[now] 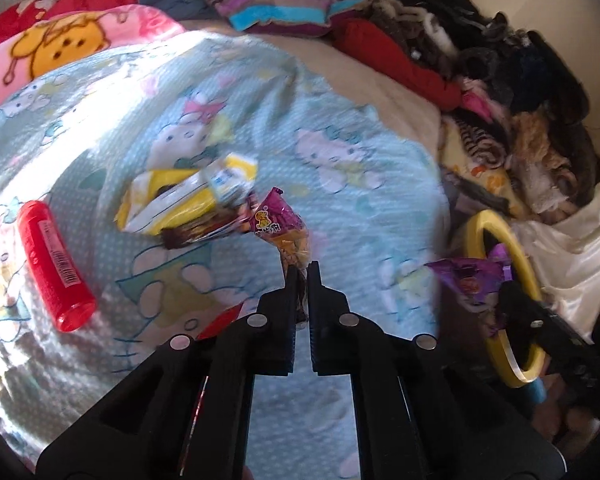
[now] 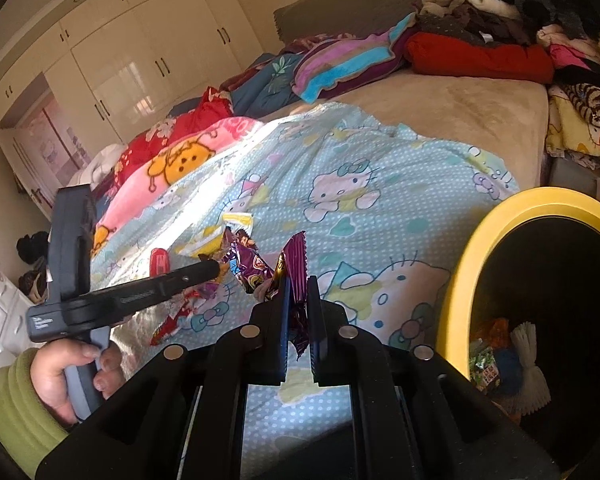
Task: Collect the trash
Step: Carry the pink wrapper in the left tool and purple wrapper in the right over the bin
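My left gripper (image 1: 303,269) is shut on the tail of a magenta and orange snack wrapper (image 1: 278,224), held just above the Hello Kitty sheet (image 1: 340,152). The right wrist view shows that gripper (image 2: 214,269) from the side, in a hand with a green sleeve, with the wrapper (image 2: 252,266) at its tip. My right gripper (image 2: 299,280) is shut on a purple foil wrapper (image 2: 296,258). Beside it stands the yellow-rimmed bin (image 2: 496,220). Seen from the left wrist, the right gripper (image 1: 504,290) holds its purple wrapper (image 1: 466,280) in front of the bin's rim (image 1: 476,224).
A red bottle (image 1: 54,264) lies on the sheet at the left. Yellow and white packets (image 1: 180,200) lie in a heap mid-sheet, and a red wrapper (image 2: 168,326) lies below them. Trash sits inside the bin. Piled clothes (image 1: 500,80) and blankets line the bed's far side.
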